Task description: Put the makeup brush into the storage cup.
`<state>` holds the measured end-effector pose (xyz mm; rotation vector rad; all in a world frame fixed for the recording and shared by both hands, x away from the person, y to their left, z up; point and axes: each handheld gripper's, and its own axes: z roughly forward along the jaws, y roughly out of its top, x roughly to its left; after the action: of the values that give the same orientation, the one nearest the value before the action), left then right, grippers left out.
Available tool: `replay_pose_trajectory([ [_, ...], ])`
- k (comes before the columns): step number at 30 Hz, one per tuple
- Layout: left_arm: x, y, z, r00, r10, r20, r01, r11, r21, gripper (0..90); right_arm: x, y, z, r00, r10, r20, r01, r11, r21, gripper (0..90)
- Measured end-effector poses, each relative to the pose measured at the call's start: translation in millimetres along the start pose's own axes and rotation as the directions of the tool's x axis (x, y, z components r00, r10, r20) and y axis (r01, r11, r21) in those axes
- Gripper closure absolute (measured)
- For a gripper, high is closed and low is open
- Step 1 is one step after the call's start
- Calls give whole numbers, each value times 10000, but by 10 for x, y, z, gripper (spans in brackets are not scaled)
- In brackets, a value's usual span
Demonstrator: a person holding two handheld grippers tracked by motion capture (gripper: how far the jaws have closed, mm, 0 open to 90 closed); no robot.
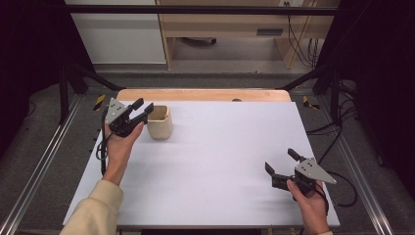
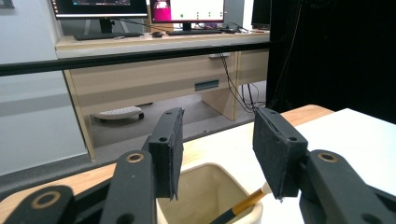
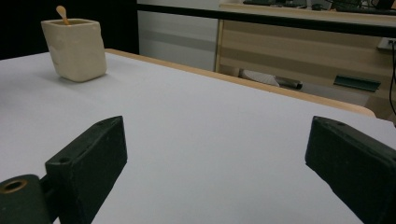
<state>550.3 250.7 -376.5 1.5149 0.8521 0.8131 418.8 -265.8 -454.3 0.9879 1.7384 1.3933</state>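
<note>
A cream square cup [image 1: 160, 123] stands at the back left of the white table [image 1: 210, 161]. In the left gripper view the cup [image 2: 196, 196] sits just below the jaws, and a thin stick with a black shaft, gold band and pale tip [image 2: 238, 207] leans inside it. My left gripper [image 1: 145, 105] hovers over the cup's left rim, open [image 2: 217, 149], with nothing between its pads. My right gripper [image 1: 280, 160] rests low at the front right, open wide [image 3: 215, 158] and holding nothing. Far off in its view stands the cup [image 3: 74, 49], with the stick's tip [image 3: 62, 13] poking out.
A wooden strip [image 1: 205, 94] borders the table's far edge. Black frame bars [image 1: 195, 10] cross above the back, with a desk and cables behind. Cables trail from both grippers beside the table's sides.
</note>
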Motion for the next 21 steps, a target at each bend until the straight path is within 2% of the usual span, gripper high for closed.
replay_pose_trajectory([
  [10, -37, 36, 10, 10000, 16, -88, -17, 9999, -153, 427, -2, 0, -3, 10000, 5, -2, -5, 10000, -21, 59],
  [21, -47, 46, -5, 10000, 19, -1, -19, 9998, -182, 372, -2, 0, -5, 10000, -1, 3, 1, 10000, -25, 59],
])
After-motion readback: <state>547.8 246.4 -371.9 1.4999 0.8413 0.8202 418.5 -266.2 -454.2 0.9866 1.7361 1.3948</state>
